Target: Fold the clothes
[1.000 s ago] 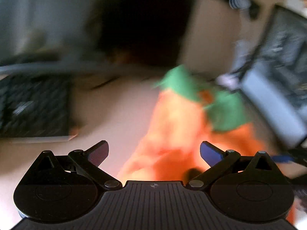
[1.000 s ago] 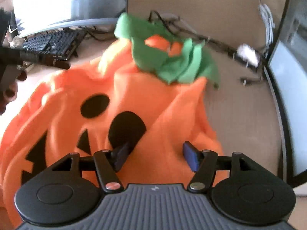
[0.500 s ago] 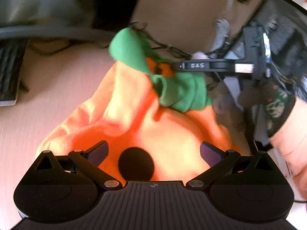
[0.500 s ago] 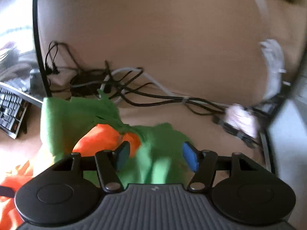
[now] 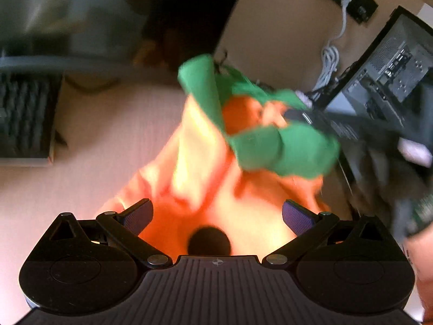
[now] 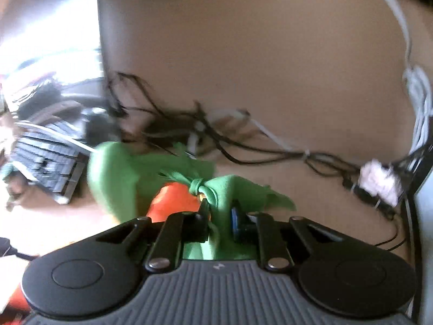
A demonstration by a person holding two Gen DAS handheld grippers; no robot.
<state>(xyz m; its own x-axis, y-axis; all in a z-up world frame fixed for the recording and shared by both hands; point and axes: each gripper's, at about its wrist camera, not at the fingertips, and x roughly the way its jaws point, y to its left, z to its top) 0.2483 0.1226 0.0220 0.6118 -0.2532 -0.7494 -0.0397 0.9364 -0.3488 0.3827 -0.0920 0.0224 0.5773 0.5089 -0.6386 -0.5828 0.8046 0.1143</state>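
An orange pumpkin costume (image 5: 200, 189) with black face patches and a green leaf collar (image 5: 281, 151) lies bunched on the beige desk (image 5: 108, 140). My left gripper (image 5: 216, 214) hovers open over its orange body, with nothing pinched between the pads. In the right wrist view my right gripper (image 6: 219, 219) is shut on the green collar (image 6: 224, 189), with orange cloth (image 6: 173, 200) just to its left. The right gripper's blurred body (image 5: 338, 124) reaches into the collar from the right in the left wrist view.
A black keyboard (image 5: 24, 119) lies at the left of the desk. A tangle of dark and white cables (image 6: 216, 140) runs behind the costume. A monitor back (image 5: 392, 62) stands at the right, a white cable (image 5: 333, 57) and wall socket beyond. A person's hand (image 5: 422, 246) shows at the right edge.
My right gripper has travelled from the orange body up to the green collar and closed on it. The left gripper has shifted slightly and stays open over the costume.
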